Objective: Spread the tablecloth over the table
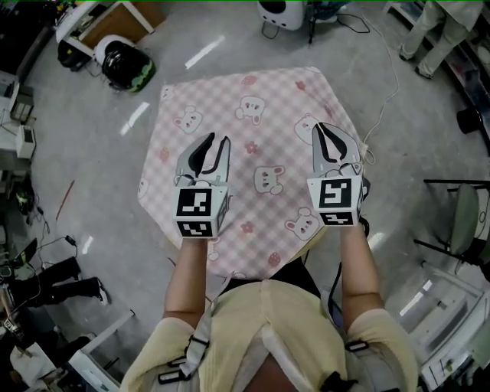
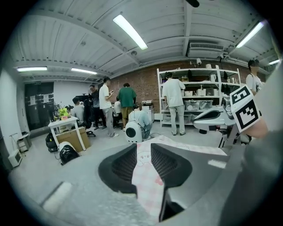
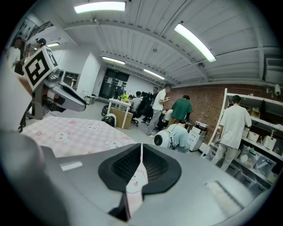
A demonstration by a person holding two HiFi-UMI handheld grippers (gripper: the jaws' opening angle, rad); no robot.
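Observation:
A pink checked tablecloth [image 1: 253,115] with bear prints covers the small table. Both grippers hover over its near half, pointing away from me. My left gripper [image 1: 217,142] has its jaws partly apart. In the left gripper view a fold of the tablecloth [image 2: 143,170] lies in the gap between the jaws, with the left gripper [image 2: 143,150] not pinched tight on it. My right gripper [image 1: 321,130] is shut. In the right gripper view a thin strip of tablecloth [image 3: 134,183] sits clamped in the right gripper [image 3: 141,152].
A grey floor surrounds the table. A black helmet-like object [image 1: 126,65] and a wooden box [image 1: 115,23] lie at the far left, a dark chair [image 1: 463,218] stands at the right, and a white cable [image 1: 390,84] trails at the far right. Several people stand by the shelves [image 2: 194,92].

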